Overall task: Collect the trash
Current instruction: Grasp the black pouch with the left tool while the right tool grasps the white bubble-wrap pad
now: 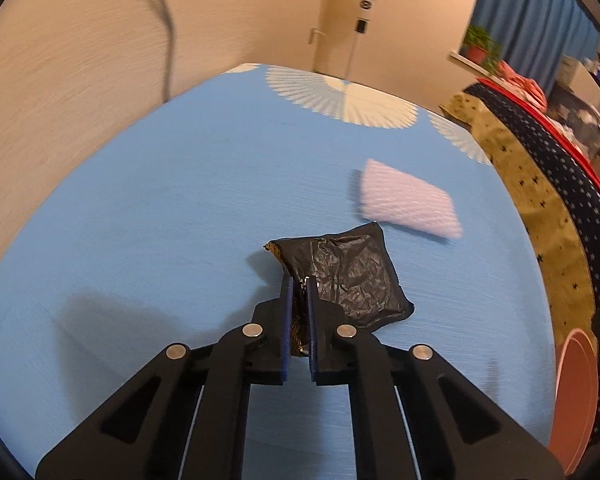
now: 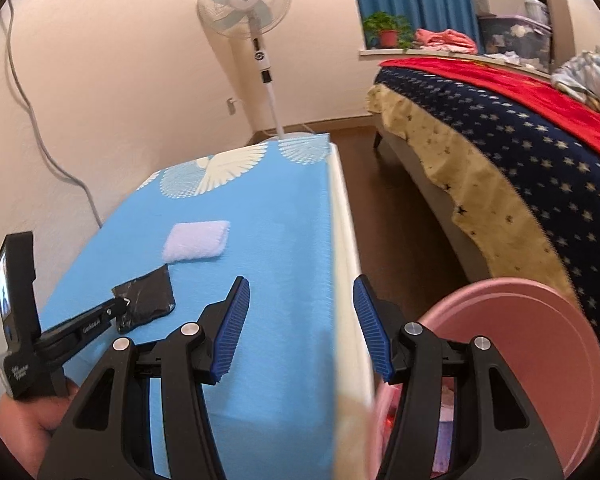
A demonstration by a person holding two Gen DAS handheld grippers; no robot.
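A black crumpled wrapper (image 1: 352, 276) lies on the blue table top (image 1: 160, 208). My left gripper (image 1: 299, 280) is shut on the wrapper's near edge. A folded white tissue pad (image 1: 408, 204) lies beyond it to the right. In the right wrist view the left gripper (image 2: 118, 306) shows pinching the black wrapper (image 2: 148, 294), with the white pad (image 2: 196, 240) behind it. My right gripper (image 2: 300, 308) is open and empty above the table's right edge. A pink bin (image 2: 532, 352) with its lid stands to the right of the table.
A bed with a navy starred cover (image 2: 532, 152) and red blanket stands to the right across a strip of brown floor (image 2: 392, 220). A standing fan (image 2: 246, 4) is behind the table. The wall (image 2: 100, 80) runs along the table's left side. The pink bin shows at the lower right of the left wrist view (image 1: 576, 392).
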